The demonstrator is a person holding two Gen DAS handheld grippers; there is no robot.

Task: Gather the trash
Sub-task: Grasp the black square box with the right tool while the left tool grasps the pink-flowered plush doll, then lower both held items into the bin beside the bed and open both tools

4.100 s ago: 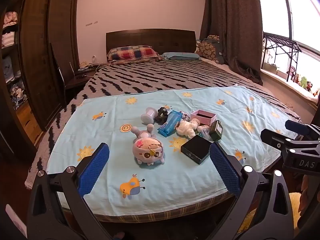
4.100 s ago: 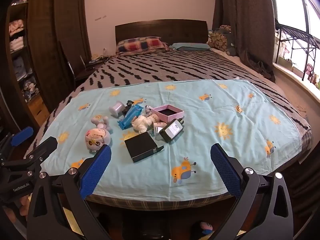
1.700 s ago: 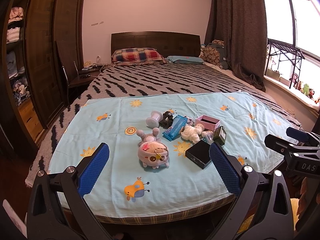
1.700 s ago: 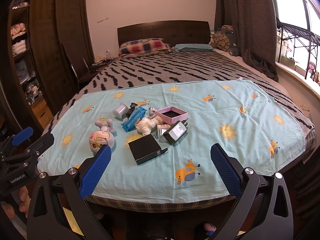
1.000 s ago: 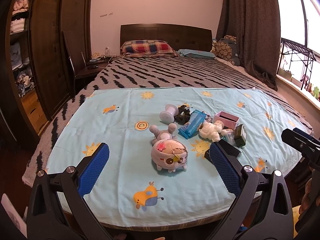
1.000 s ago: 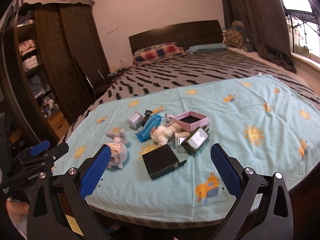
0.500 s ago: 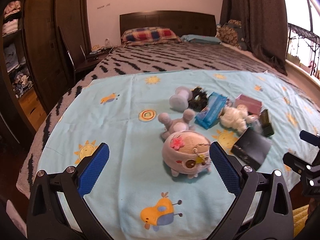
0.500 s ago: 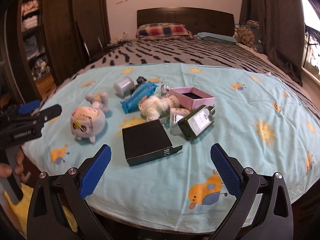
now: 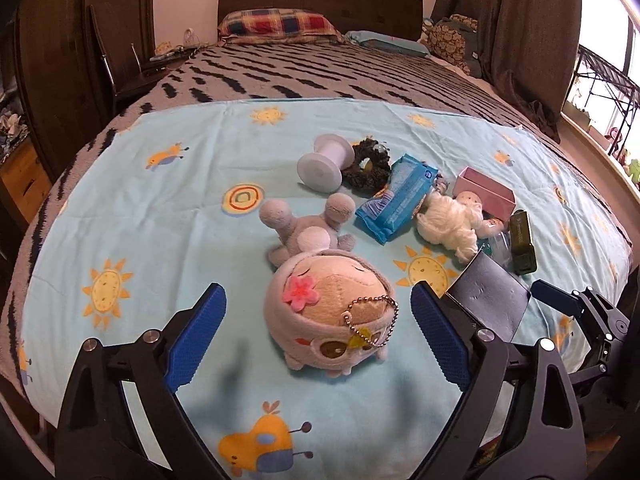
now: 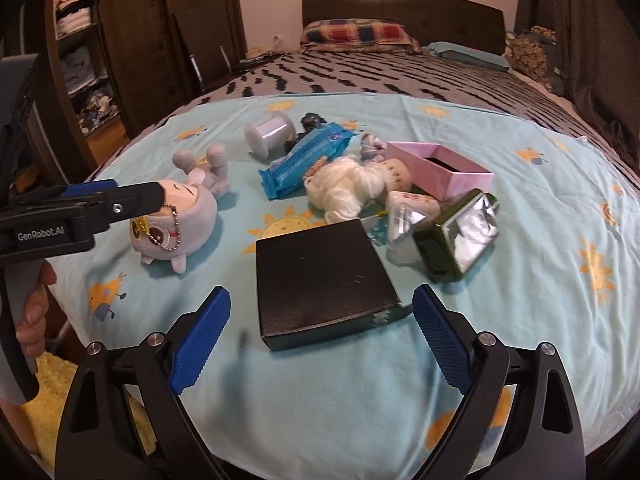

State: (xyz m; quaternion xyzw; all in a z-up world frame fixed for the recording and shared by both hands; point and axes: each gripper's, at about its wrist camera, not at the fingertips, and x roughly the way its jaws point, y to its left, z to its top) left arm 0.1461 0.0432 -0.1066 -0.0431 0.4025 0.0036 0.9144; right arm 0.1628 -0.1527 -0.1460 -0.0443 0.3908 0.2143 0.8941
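A cluster of things lies on the light blue sheet (image 9: 160,208). My left gripper (image 9: 318,332) is open, its pads on either side of a grey plush doll (image 9: 332,316), just short of it. My right gripper (image 10: 320,332) is open, just in front of a flat black box (image 10: 324,272). Behind lie a blue wrapper pack (image 10: 308,158), a white fluffy doll (image 10: 348,190), a pink open box (image 10: 440,168), a dark green bottle (image 10: 460,236), a white spool (image 10: 268,134) and a small clear packet (image 10: 400,228).
The bed's striped blanket (image 9: 320,72) and pillows (image 9: 276,24) lie behind. A dark wardrobe (image 10: 80,60) and a chair (image 9: 116,68) stand at the left. Curtains (image 9: 520,20) and a window are at the right. The bed's near edge runs under both grippers.
Both grippers have moved forward and down toward the bed. The left one now frames the plush doll, the right one the black box. Both stay open.
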